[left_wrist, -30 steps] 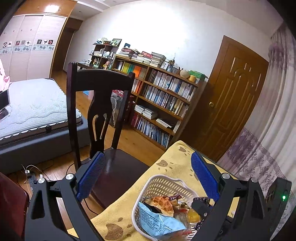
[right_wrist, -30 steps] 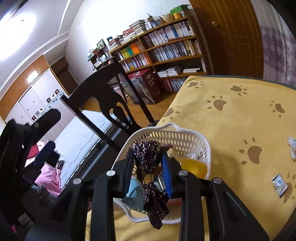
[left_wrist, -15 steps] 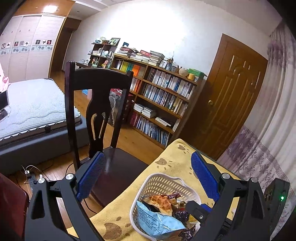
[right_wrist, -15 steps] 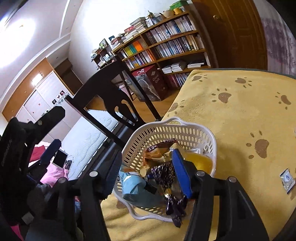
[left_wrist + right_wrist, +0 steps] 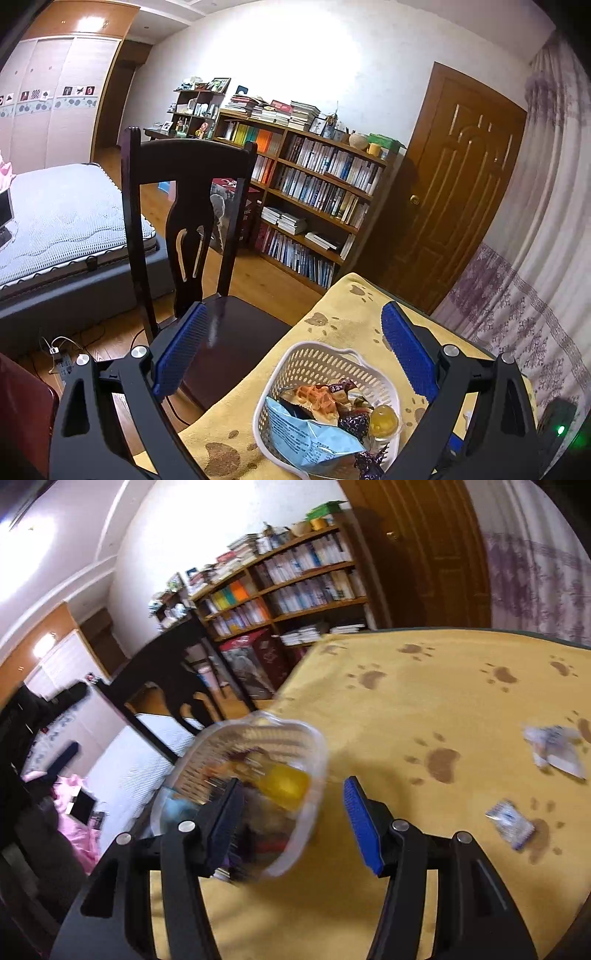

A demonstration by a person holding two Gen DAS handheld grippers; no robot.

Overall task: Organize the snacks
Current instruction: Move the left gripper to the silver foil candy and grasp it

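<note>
The right gripper [image 5: 291, 812], which a second ago pinched a dark purple candy wrapper over the white basket [image 5: 314, 360], now stands spread and empty, and that candy [image 5: 352, 422] lies in the basket beside the yellow jelly cup [image 5: 384, 421]. The left gripper [image 5: 291, 354] hangs wide apart, holding nothing. Two small packets [image 5: 511, 823] remain on the yellow paw-print cloth [image 5: 424, 686], so they probably come next.

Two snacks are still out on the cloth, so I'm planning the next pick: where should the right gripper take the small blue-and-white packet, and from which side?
Likely from above, jaws across its short width. The packet lies flat on the cloth, so no edge stands up to pinch from the side. The open right gripper is nearest; the bare cloth around the packet leaves room for both fingers.
</note>
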